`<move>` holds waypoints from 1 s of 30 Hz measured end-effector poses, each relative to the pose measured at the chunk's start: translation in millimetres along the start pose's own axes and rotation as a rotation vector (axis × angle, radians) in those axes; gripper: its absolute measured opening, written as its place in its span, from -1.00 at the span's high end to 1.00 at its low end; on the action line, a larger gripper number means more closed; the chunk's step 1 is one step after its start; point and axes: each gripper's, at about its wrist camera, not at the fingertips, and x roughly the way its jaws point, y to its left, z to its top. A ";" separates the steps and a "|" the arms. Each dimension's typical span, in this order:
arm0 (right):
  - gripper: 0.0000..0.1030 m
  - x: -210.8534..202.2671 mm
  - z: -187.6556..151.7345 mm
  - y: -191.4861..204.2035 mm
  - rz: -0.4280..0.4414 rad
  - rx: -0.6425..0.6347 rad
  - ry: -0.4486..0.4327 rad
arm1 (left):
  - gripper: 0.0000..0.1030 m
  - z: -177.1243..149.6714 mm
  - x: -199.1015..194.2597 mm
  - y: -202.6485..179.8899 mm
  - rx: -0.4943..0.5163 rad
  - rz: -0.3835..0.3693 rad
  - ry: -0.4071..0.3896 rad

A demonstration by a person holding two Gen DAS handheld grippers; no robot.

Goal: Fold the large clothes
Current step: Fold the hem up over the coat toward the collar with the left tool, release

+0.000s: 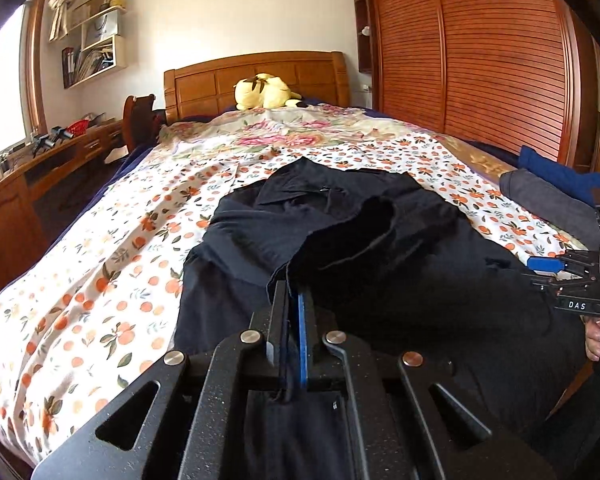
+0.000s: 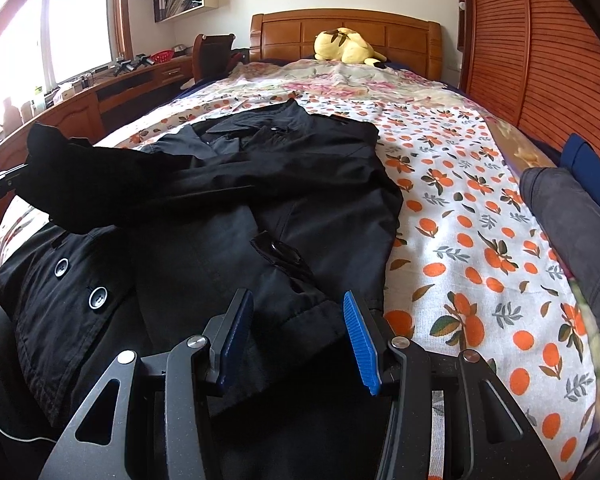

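Left gripper jaws are clamped on a sleeve of the black coat, lifting it up. Right gripper jaws are spread wide over the near hem. Coat's sprawled across the orange-print bedsheet, plush toy at the far headboard.

Right tool hanging open over black coat, blue pads straddling cuff. Coat lying on orange-print bedspread, one sleeve lifting leftward. Yellow plush resting by headboard.
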 end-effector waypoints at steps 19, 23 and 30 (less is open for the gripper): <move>0.05 -5.3 -4.5 0.5 -0.019 -0.004 -0.019 | 0.41 -36.0 -14.5 32.3 -0.015 0.073 0.051; 0.05 -5.8 -4.6 1.3 -0.016 -0.009 -0.025 | 0.17 -39.3 -10.7 40.8 -0.046 0.033 0.063; 0.05 -3.2 -5.3 1.1 -0.018 -0.017 -0.020 | 0.17 -50.7 12.4 53.1 -0.098 0.037 0.144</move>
